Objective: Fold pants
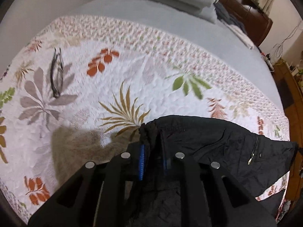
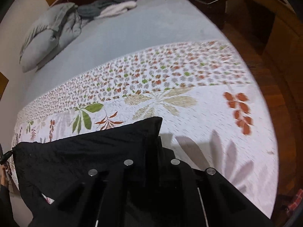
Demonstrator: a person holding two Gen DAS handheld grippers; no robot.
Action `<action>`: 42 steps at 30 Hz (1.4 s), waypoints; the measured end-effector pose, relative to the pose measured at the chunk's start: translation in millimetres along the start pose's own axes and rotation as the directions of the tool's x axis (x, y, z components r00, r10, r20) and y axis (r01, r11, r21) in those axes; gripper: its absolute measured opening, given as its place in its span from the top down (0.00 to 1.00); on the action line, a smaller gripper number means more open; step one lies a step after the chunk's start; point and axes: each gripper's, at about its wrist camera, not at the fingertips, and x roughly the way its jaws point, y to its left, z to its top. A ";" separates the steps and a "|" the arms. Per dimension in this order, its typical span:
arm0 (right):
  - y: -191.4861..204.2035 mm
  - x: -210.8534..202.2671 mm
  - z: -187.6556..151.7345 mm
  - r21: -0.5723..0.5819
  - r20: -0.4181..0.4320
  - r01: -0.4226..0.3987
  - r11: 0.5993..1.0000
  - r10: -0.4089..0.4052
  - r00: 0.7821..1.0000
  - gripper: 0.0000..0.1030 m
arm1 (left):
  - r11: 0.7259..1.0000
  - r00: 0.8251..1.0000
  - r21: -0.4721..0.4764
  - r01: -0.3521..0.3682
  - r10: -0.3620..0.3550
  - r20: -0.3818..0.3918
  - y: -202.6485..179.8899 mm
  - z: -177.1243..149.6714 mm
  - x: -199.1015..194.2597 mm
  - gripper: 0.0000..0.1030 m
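Black pants (image 1: 217,147) hang stretched between my two grippers above a leaf-patterned quilt (image 1: 117,79). My left gripper (image 1: 152,151) is shut on the gathered waistband end, with the blue pads (image 1: 141,160) pinching the cloth. A zipped pocket (image 1: 253,149) shows to the right of it. In the right wrist view the pants (image 2: 85,155) spread leftward from my right gripper (image 2: 151,151), which is shut on the opposite corner of the black cloth. A corner of fabric sticks up past its fingers.
Dark-framed glasses (image 1: 56,73) lie on the quilt at the left. Grey pillows (image 2: 47,34) and bunched clothes (image 2: 113,5) sit at the head of the bed. A wooden floor (image 2: 269,87) and wooden furniture (image 2: 265,15) flank the bed's right side.
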 end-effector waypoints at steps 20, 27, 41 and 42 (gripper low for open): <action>1.7 -154.2 -114.9 0.056 0.206 -0.051 0.997 0.038 0.978 0.99 | 0.993 0.966 0.021 0.117 -0.119 0.228 -7.3 -62.3 -133.1 0.89; -8.3 -184.2 -162.2 0.091 0.243 -0.085 0.992 0.061 0.968 0.99 | 0.991 0.955 0.023 0.135 -0.137 0.263 9.6 -94.7 -160.5 0.89; -33.7 -202.2 -260.4 0.165 0.274 -0.141 0.976 0.092 0.957 0.99 | 0.987 0.944 0.025 0.162 -0.162 0.286 37.0 -159.4 -184.3 0.89; -34.2 -203.0 -265.8 0.169 0.277 -0.144 0.975 0.093 0.956 0.99 | 0.987 0.945 0.026 0.159 -0.159 0.287 38.7 -163.5 -184.5 0.89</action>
